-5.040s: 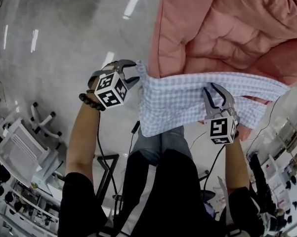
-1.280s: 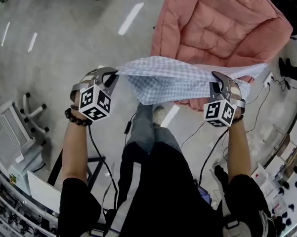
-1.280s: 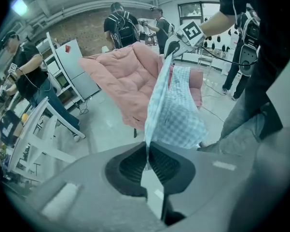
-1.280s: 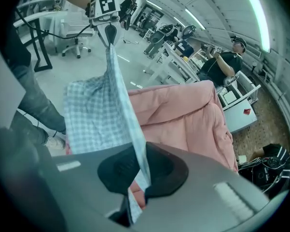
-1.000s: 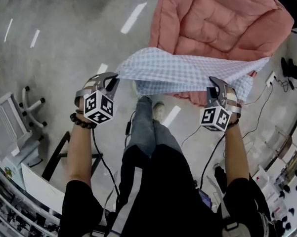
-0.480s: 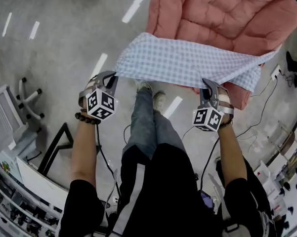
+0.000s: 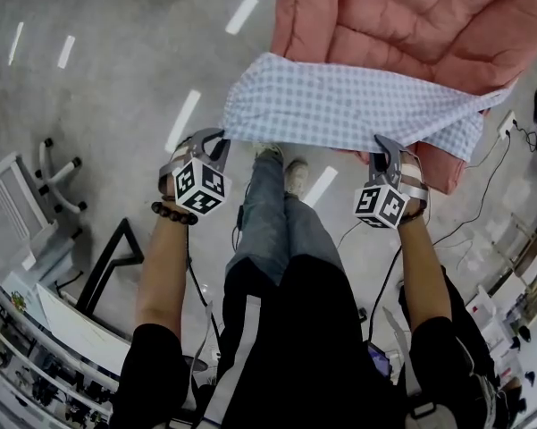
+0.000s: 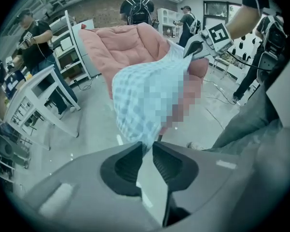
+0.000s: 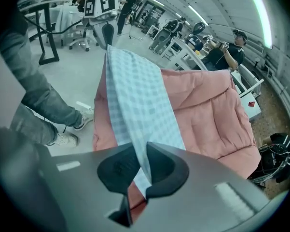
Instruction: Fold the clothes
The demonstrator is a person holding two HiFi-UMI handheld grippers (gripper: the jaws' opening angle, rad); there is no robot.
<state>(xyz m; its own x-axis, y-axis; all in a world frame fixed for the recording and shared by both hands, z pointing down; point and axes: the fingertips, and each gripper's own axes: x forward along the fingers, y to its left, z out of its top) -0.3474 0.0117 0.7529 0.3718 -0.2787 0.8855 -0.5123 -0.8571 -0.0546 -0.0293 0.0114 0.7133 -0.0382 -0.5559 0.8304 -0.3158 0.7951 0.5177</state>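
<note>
A blue-and-white checked cloth hangs stretched between my two grippers above the edge of a pink padded quilt. My left gripper pinches the cloth's near left corner; its jaws are opening a little, with the cloth still caught between the tips. The left gripper shows only a narrow slit. My right gripper is shut on the near right corner. In the right gripper view the cloth runs from the right gripper away to the left gripper.
The person's legs and shoes stand under the cloth. A black stand and a white chair are at the left, cables at the right. People stand by white desks in the background.
Both grippers have carried the cloth forward, and it now lies flatter and wider over the quilt's edge. The left jaws show a slightly wider slit.
</note>
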